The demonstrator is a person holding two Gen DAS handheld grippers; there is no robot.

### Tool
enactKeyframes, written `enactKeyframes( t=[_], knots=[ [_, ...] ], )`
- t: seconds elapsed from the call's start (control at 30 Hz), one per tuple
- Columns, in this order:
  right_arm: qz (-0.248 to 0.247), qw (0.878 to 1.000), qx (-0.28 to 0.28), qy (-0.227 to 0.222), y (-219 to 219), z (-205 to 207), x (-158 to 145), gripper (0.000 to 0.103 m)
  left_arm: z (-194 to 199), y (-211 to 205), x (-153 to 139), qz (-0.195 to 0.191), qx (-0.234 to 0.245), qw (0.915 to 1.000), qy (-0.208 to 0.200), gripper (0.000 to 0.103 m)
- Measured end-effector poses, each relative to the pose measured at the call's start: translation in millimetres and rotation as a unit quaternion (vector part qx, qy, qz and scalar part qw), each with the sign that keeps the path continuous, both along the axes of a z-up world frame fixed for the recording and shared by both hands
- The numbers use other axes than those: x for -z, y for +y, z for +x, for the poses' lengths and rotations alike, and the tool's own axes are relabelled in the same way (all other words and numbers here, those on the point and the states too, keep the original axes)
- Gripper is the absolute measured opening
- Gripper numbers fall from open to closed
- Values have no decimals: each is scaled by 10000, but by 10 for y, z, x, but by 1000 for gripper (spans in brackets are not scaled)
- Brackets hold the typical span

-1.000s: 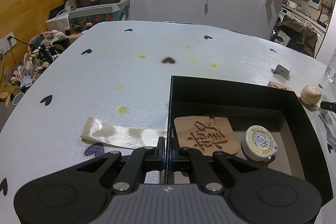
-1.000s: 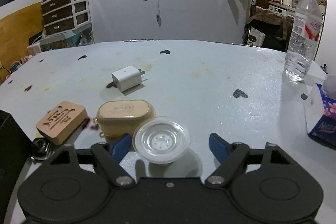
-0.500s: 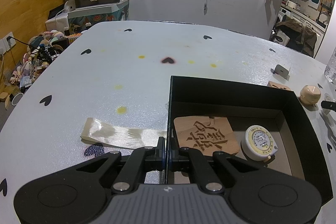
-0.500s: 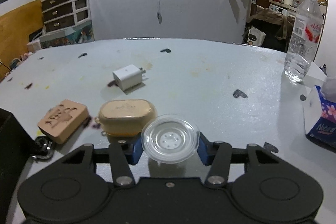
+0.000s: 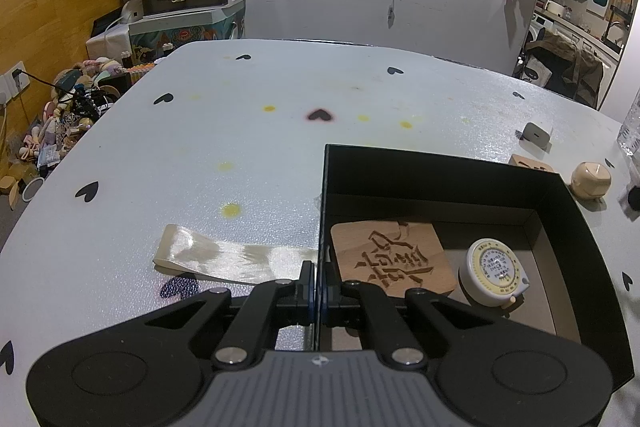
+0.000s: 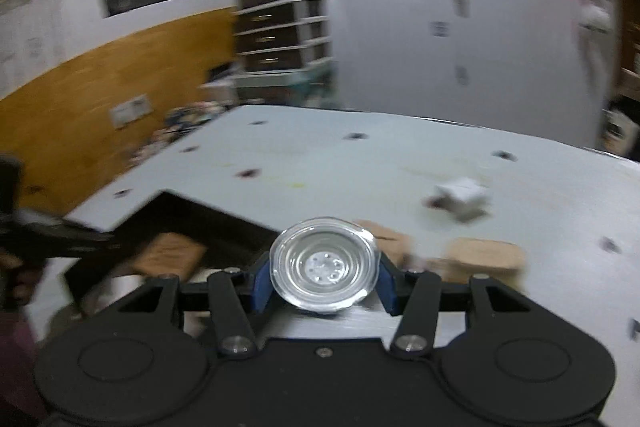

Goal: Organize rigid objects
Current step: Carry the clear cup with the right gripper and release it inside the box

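Once spread, right gripper [image 6: 324,267] jaws pinch clear lid [image 6: 323,264] | left gripper [image 5: 319,283] clamps box wall [image 5: 320,211]

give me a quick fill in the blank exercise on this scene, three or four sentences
1. The right gripper is shut on a clear round plastic ____.
2. The left gripper is shut on the wall of the open black ____.
3. Inside the black box, the round white and yellow tape measure lies beside a carved ____ block.
4. The shiny cream ribbon lies ____ the box, on the white table.

Missing words: lid; box; wooden; outside
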State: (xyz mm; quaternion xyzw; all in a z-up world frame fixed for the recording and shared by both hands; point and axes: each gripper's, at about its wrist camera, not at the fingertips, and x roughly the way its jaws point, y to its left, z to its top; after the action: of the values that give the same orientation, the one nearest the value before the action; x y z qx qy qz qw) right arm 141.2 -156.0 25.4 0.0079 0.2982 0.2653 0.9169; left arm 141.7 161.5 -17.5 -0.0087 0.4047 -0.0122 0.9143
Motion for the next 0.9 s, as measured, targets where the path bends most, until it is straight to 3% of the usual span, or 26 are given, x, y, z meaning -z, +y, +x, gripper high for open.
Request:
enactKeyframes(
  t=[0.2, 0.37, 0.53, 0.9],
  knots=[
    [-147, 9966, -805, 59, 596, -48, -57, 53, 0, -11, 1, -14, -7, 10000, -6, 2],
    [-310, 9905, -1269, 440, 1048, -22, 51, 53, 3, -23, 3, -22, 4, 10000, -7, 2],
    [-484, 9856, -1369, 868, 1346, 53, 240, 53, 7, -23, 6, -43, 7, 10000, -10, 3],
    [-643, 9793, -1500, 1201, 1681, 130, 375, 54, -2, -5, 21, -61, 42, 10000, -23, 3]
  ],
)
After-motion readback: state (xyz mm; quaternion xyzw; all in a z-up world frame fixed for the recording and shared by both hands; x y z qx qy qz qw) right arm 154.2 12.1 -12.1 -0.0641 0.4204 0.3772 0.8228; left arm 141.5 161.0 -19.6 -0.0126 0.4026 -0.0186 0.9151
